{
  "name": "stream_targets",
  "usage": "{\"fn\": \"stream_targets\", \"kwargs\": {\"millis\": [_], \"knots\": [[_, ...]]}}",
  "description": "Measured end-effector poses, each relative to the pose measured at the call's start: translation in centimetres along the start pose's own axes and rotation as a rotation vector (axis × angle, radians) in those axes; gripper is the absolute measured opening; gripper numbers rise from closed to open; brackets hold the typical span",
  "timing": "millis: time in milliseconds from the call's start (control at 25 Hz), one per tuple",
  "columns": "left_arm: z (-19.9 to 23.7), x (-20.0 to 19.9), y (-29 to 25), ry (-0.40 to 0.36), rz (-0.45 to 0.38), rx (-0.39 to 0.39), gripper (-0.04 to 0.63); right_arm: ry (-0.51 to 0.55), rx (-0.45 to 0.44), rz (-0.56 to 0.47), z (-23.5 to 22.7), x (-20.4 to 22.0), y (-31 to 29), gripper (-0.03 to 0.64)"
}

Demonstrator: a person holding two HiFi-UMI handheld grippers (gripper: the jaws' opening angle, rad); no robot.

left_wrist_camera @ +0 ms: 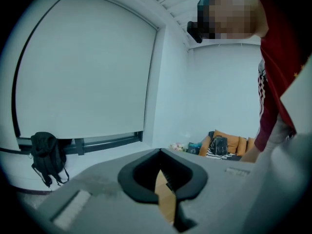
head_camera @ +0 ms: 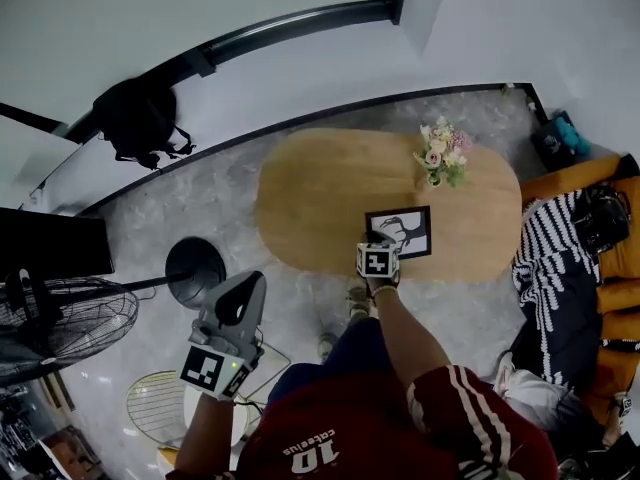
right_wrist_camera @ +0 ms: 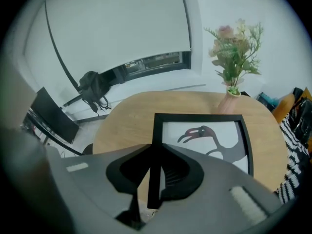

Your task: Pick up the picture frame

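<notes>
The picture frame [head_camera: 405, 230] is black-edged with a bird print and lies over the near part of the oval wooden table [head_camera: 320, 188]. My right gripper [head_camera: 374, 239] is shut on its left edge. In the right gripper view the frame [right_wrist_camera: 204, 135] stretches away to the right, its thin black edge pinched between the jaws of the right gripper [right_wrist_camera: 155, 152]. Whether the frame still touches the table [right_wrist_camera: 126, 116] is hidden. My left gripper [head_camera: 247, 283] hangs over the floor at the lower left, away from the table. In its own view the left gripper [left_wrist_camera: 160, 152] is shut with nothing in it.
A pink vase of flowers [head_camera: 441, 156] stands on the table behind the frame, close to its top edge [right_wrist_camera: 234, 52]. Left of the table are a black round base [head_camera: 195, 265], a fan [head_camera: 50, 323] and a black backpack [head_camera: 140, 118]. An orange sofa with striped cloth [head_camera: 550, 238] is at the right.
</notes>
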State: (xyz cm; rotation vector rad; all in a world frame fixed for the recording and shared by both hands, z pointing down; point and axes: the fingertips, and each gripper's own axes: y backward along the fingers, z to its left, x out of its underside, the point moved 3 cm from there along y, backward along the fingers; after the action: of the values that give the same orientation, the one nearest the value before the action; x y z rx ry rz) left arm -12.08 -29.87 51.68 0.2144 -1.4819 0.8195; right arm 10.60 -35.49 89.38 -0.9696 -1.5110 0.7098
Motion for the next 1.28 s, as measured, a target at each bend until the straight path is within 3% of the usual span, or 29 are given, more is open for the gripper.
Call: {"fn": "stream_targets", "kwargs": {"millis": [400,720,1040,1280], "knots": [[-2.7,-3.7,5.3,-0.030,-0.105,-0.009,0.000,0.062,-0.011,-0.081,0.6,-0.1,11.1,0.063],[-3.7,-5.9,8.4,-0.022,-0.204,-0.013,0.000,0.104,-0.053,-0.222,2.3,-1.3,20.3,0.063],[-6.8,-8.9,10.2,-0.053,-0.296,0.057,0.000,0.129,-0.177,-0.332,5.4,-0.9,29.2,0.063],[-8.7,-8.1,15.2,-0.040,-0.332,0.075,0.000,0.162,-0.270,-0.522,8.2,-1.8,38.7,0.063]]}}
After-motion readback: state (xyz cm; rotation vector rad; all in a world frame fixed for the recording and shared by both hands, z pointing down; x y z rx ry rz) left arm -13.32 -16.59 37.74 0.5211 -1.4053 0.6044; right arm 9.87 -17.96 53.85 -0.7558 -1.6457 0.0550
